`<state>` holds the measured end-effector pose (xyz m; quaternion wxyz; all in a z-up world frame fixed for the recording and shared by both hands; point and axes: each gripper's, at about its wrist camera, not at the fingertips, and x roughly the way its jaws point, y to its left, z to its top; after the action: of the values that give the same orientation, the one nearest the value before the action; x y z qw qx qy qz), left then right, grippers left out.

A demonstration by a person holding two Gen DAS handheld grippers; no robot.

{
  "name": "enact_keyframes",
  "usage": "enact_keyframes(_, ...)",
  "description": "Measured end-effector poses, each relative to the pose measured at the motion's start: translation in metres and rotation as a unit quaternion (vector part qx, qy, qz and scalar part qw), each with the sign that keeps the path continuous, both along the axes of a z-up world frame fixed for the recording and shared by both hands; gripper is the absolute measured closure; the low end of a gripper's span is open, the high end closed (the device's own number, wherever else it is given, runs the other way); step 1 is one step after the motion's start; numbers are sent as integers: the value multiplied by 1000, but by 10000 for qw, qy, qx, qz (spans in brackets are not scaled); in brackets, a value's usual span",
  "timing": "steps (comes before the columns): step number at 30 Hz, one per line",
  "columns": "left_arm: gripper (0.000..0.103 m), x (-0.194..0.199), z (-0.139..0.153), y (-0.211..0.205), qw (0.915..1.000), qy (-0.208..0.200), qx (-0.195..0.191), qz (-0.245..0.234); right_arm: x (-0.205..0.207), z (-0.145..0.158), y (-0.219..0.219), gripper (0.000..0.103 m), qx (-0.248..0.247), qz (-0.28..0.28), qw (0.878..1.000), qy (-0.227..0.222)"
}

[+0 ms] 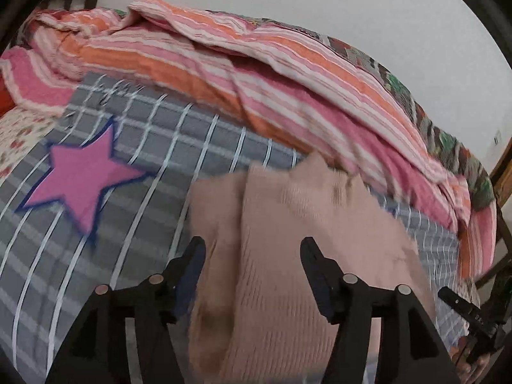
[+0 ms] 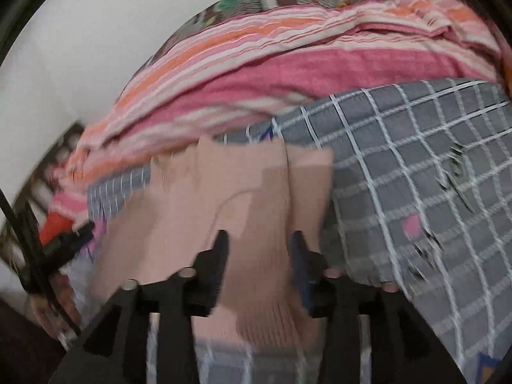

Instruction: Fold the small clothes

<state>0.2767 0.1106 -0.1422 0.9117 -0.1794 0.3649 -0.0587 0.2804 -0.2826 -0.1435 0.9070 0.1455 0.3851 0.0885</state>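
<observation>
My left claw (image 1: 252, 249) gapes over the pink knit (image 1: 288, 224). Right claw (image 2: 259, 240) half-spread, grip unclear. Pinch 1 layer ahead, lift evenly.

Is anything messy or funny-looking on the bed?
Yes. The striped blanket lies bunched in a rumpled heap along the back of the bed, and the pink knit garment sits creased, not flat, on the checked sheet.

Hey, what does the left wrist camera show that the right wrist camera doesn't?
Only the left wrist view shows the pink star on the grey checked sheet, plus a floral fabric at far left. Only the right wrist view shows a red item. Both share the beige knit garment and striped quilt.
</observation>
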Motion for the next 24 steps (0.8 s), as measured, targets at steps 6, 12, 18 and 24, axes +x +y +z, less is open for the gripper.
enact_keyframes(6, 40, -67, -29, 9, 9985, 244, -481, -136, -66, -18, -7, 58, -152, 192, 9994, 252)
enact_keyframes(12, 38, -75, -52, 6, 9953, 256, -925, -130, -75, -48, -2, 57, 772, 282, 9945, 643)
enact_keyframes(18, 41, -31, -60, 6, 9907, 403, -1297, -41, -35, -59, -8, 58, 1450, -146, 9864, 764)
enact_keyframes(24, 90, -10, -63, 8, 9887, 546, -1387, 181, 0, -64, -5, 91, 1573, -346, 9827, 911)
